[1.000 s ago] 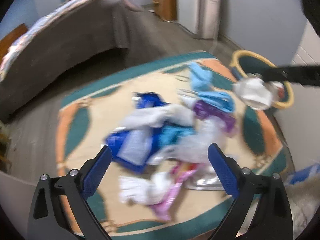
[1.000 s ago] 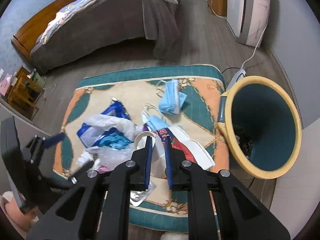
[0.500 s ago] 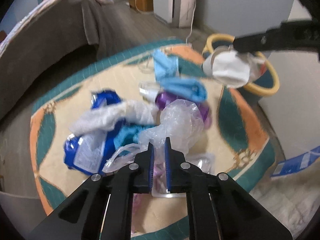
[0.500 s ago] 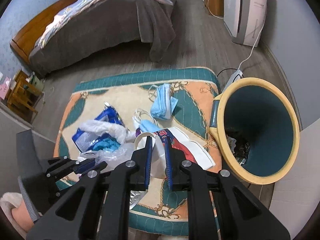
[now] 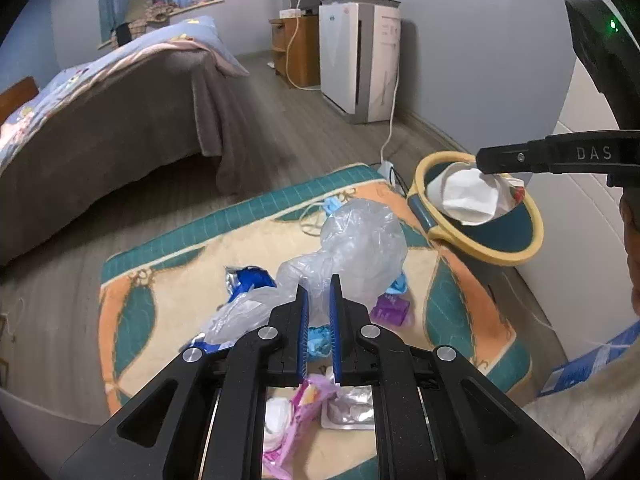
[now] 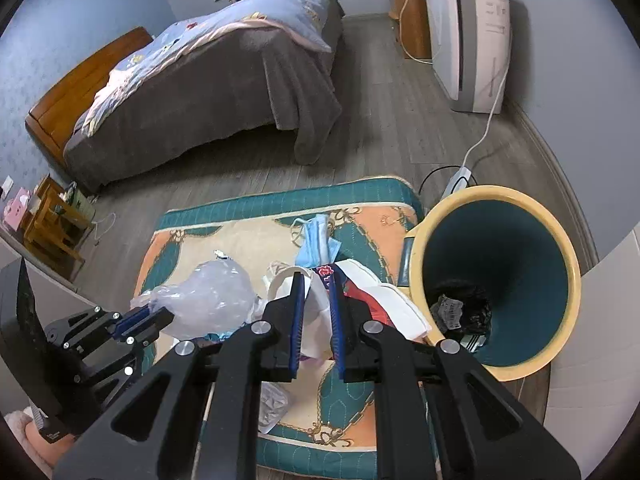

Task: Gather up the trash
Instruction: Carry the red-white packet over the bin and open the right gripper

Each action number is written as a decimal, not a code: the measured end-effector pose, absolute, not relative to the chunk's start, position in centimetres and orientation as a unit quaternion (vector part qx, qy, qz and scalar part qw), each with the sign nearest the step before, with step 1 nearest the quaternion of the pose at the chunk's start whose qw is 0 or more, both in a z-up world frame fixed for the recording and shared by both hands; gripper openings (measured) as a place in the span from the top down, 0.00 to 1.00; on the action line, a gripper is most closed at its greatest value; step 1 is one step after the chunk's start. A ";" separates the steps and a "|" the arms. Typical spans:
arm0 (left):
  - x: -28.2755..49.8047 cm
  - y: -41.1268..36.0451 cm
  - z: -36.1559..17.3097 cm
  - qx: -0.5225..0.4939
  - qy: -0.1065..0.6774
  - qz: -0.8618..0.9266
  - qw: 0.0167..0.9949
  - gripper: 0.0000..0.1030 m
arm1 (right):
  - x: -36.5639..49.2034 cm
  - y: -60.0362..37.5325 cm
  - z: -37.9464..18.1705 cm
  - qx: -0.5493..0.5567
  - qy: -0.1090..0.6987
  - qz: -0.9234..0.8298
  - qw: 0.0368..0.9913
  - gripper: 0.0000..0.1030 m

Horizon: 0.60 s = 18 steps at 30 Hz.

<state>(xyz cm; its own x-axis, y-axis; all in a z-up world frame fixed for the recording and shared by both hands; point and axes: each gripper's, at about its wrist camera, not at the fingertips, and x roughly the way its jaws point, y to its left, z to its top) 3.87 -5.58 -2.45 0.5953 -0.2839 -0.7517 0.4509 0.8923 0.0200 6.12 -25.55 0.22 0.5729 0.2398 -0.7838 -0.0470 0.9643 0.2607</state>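
Note:
My left gripper (image 5: 319,312) is shut on a clear plastic bag (image 5: 352,244) and holds it lifted above the rug; the bag also shows in the right wrist view (image 6: 208,304). My right gripper (image 6: 316,304) is shut on a white paper wrapper (image 6: 380,304) with a red and blue print, held just left of the bin. In the left wrist view the wrapper (image 5: 472,196) hangs over the mouth of the yellow-rimmed teal trash bin (image 5: 516,256). The bin (image 6: 560,312) has dark trash at its bottom. Blue face masks (image 6: 318,240), a blue packet (image 5: 248,280) and pink wrappers (image 5: 304,412) lie on the rug.
The patterned rug (image 5: 160,264) lies on a grey wood floor. A bed (image 6: 224,80) stands behind it. A white air purifier (image 6: 468,32) with a cable and power strip (image 6: 456,180) stands by the wall beyond the bin. A small wooden table (image 6: 52,224) is at the left.
My left gripper shut on the clear plastic bag and lifted it off the pile. My right gripper carried the white wrapper closer to the bin.

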 end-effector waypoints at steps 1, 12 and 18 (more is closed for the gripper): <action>3.9 -5.6 -2.4 0.100 0.400 -0.207 0.887 0.90 | 6.1 -25.9 0.3 0.110 0.453 0.080 0.881 0.93; 3.7 -7.1 -3.7 0.117 0.416 -0.206 0.878 0.90 | 6.9 -26.9 -2.5 0.099 0.491 0.080 0.862 1.00; 3.7 -8.0 -3.3 0.119 0.411 -0.209 0.879 0.90 | 6.9 -29.5 -4.3 0.117 0.511 0.068 0.849 1.00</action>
<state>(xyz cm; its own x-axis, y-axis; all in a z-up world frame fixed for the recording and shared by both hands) 3.72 -7.96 -3.33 0.5743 -0.2695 -0.7730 0.4648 0.8846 0.0369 6.85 -29.53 -4.30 0.4685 0.2357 -0.8514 0.0035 0.9632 0.2686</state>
